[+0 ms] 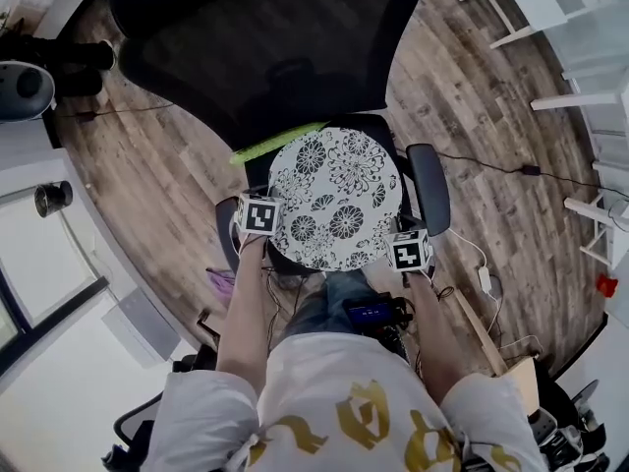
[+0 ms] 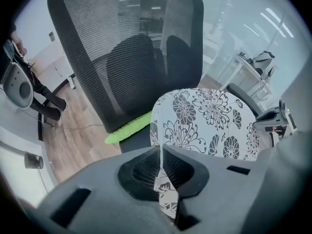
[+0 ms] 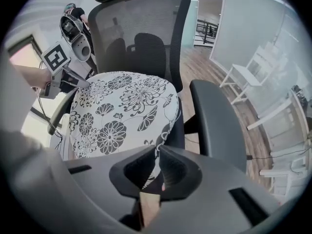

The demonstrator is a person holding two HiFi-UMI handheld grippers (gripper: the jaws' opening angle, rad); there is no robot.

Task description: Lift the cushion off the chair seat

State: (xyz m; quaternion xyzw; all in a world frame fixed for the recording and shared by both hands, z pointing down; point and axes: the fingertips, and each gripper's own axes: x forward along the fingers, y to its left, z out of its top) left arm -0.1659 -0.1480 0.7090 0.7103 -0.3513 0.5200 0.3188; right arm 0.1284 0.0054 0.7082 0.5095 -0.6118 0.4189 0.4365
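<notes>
Cushion: round, white with black flowers (image 1: 334, 200), held over the seat of the black mesh chair (image 1: 265, 47). It covers most of the seat from above. I cannot tell whether its far edge is clear of the seat.
Left gripper: (image 2: 161, 155) clenched on the cushion's near-left rim, with a fold of the patterned cover pinched between its jaws.
Right gripper: (image 3: 159, 152) clamped on the near-right rim in the same way, just beside the right armrest (image 3: 217, 121).
Stage: by my reading the lift is under way, with the cushion raised at the person's side and tilted toward the backrest.
Slip risk: each hold takes only a thin edge of cover. The cushion's weight could drag the fabric out of one pinch, leaving it swinging from the other.
Snag risk: the armrest sits close to the cushion's right edge, so any drift that way could catch the rim.
Tilt risk: if one hand rises faster, the cushion would twist in both grips.
Stray item: a green strip (image 1: 277, 143) lies at the back of the seat, and the cushion's far edge could rake it off.
</notes>
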